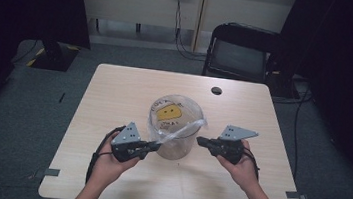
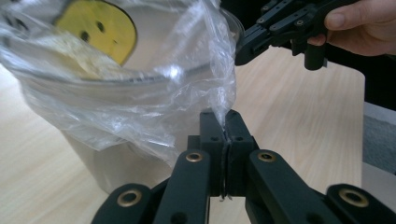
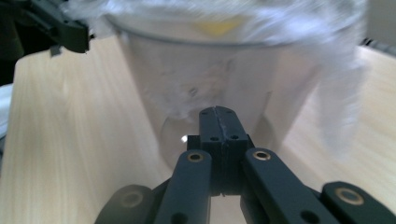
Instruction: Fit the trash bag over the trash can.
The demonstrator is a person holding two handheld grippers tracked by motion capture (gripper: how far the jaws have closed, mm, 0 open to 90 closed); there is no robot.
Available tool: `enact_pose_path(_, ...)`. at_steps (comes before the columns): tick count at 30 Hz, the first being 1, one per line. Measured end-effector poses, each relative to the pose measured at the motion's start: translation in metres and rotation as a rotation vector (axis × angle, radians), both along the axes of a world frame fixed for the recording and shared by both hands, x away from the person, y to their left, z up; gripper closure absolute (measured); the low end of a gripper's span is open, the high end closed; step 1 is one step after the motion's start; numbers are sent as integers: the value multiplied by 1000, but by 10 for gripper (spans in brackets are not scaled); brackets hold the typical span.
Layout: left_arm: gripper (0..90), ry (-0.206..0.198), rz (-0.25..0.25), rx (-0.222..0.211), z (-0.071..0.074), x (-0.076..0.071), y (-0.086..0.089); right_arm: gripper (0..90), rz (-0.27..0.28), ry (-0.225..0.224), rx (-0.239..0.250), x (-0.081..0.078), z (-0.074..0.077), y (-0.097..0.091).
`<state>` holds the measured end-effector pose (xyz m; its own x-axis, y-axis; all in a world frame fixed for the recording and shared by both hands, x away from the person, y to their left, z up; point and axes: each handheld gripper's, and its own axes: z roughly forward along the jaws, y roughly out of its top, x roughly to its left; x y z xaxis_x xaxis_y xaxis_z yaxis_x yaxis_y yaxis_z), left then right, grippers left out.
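At the table's middle stands a clear round plastic bucket [image 1: 173, 129] on the pale wooden table [image 1: 115, 87], lined w/ a thin transparent plastic bag [image 1: 181, 130] whose edge drapes over the rim on the near side. The high view shows a yellow label [image 1: 169, 113] down inside the bucket, and both hands either side of it: left gripper [image 1: 155, 147] at the near-left wall, right gripper [image 1: 200, 141] at the near-right rim.

Left gripper view: jaws of the left gripper [image 2: 226, 122] are clamped together on a fold of the bag film [image 2: 154, 93], which runs up taut to the rim; the other gripper is seen beyond, top right.

Right gripper view, blurred: right gripper [image 3: 218, 116] has its jaws pressed together, a wisp of the bag [image 3: 201, 88] pinched at the tips, bucket wall [image 3: 243, 74] just behind.

A black folding chair [image 1: 240, 51] sits past the table's far side.
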<state>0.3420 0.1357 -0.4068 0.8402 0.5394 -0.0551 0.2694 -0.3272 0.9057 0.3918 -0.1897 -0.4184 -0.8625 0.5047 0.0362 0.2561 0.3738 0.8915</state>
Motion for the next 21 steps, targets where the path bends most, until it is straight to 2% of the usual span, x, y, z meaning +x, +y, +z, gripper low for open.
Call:
enact_pose_path(2, 887, -3, 0, -4, -1, 0, -2, 900, 11, 11, -27, -1, -4, 5)
enact_pose_path(4, 886, -8, 0, 5, -1, 0, -1, 900, 13, -5, -15, -1, -3, 5)
enact_pose_path(5, 885, -7, 1, 1, 0, 0, -1, 847, -2, -23, 15, -2, 0, 2)
enact_pose_path(6, 886, -5, 5, 9, 0, 1, 0, 737, -31, -41, 37, -2, 5, -1)
enact_pose_path(8, 888, 0, 15, 16, -2, 3, 2, 601, -88, -81, 29, -1, 13, -10)
enact_pose_path(10, 889, 9, 22, 22, -3, 4, 4, 554, -131, -104, 21, 4, 17, -19)
enact_pose_path(13, 889, 9, 20, 13, -3, 5, 5, 529, -139, -113, 3, 17, 16, -24)
enact_pose_path(15, 888, 3, 16, 8, -1, 6, 4, 534, -107, -106, -1, 26, 13, -21)
enact_pose_path(16, 886, 1, 12, 1, 0, 6, 4, 538, -91, -119, -5, 29, 13, -19)
enact_pose_path(17, 886, 4, 9, -9, 1, 6, 4, 579, -77, -129, -9, 31, 14, -17)
enact_pose_path(20, 886, -8, 9, -39, 3, 6, 4, 835, -36, -117, -1, 33, 18, -13)
enact_pose_path(21, 886, -15, 13, -48, 4, 5, 3, 880, -26, -110, -2, 32, 18, -13)
